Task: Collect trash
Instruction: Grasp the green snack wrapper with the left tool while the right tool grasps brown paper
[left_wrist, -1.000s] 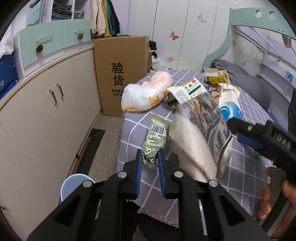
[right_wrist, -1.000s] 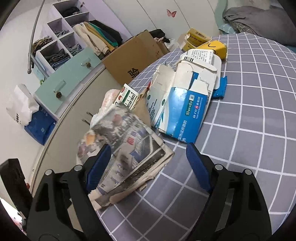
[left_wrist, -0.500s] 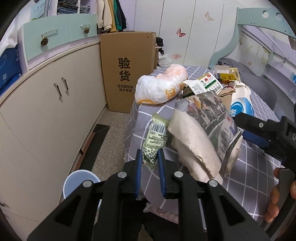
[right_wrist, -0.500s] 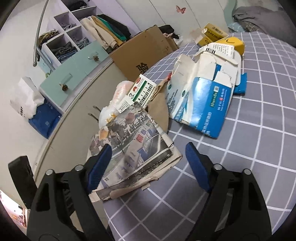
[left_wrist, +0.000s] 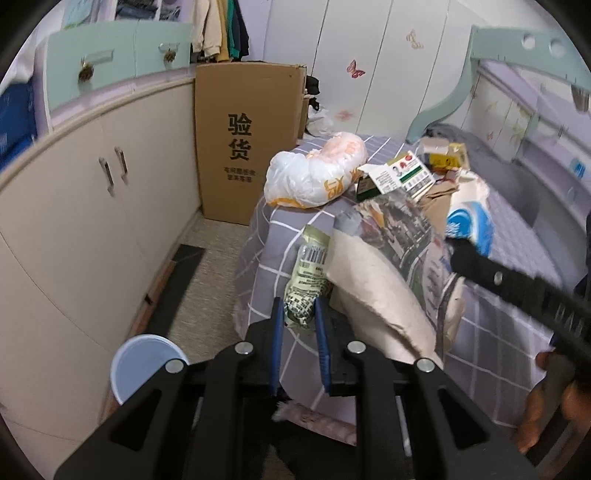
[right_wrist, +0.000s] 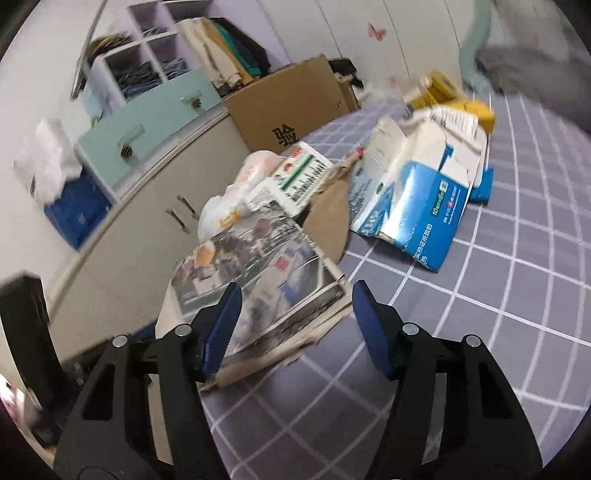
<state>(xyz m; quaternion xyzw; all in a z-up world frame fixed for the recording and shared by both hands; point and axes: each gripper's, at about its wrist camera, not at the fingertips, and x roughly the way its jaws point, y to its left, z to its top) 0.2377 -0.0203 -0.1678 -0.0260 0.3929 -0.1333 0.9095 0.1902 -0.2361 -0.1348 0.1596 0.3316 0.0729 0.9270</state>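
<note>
1. The trash lay on a bed (right_wrist: 517, 295) with a grey checked cover: a folded newspaper (right_wrist: 258, 280) at the near corner, a blue-and-white carton (right_wrist: 417, 206), a green-and-white box (right_wrist: 295, 177) and a white plastic bag (left_wrist: 314, 173).
2. The right tongs (right_wrist: 295, 314) stood apart; their jaws had just been closing. The near edge of the newspaper lay between them, but the pads were not seen pressing on it.
3. In the right wrist view the newspaper ran from the jaws toward 11 o'clock, which was its long axis. The left pad lay over the page; the right pad stood clear of its 3 o'clock edge.
4. The left tongs (left_wrist: 299, 343) were nearly together with nothing visibly clamped. A green wrapper (left_wrist: 306, 280) lay at 12 o'clock, just past their tips; contact could not be told.
5. Judgement: the right tongs were the nearer to the newspaper, and the grip depended on closing across the stack's short side.
</note>
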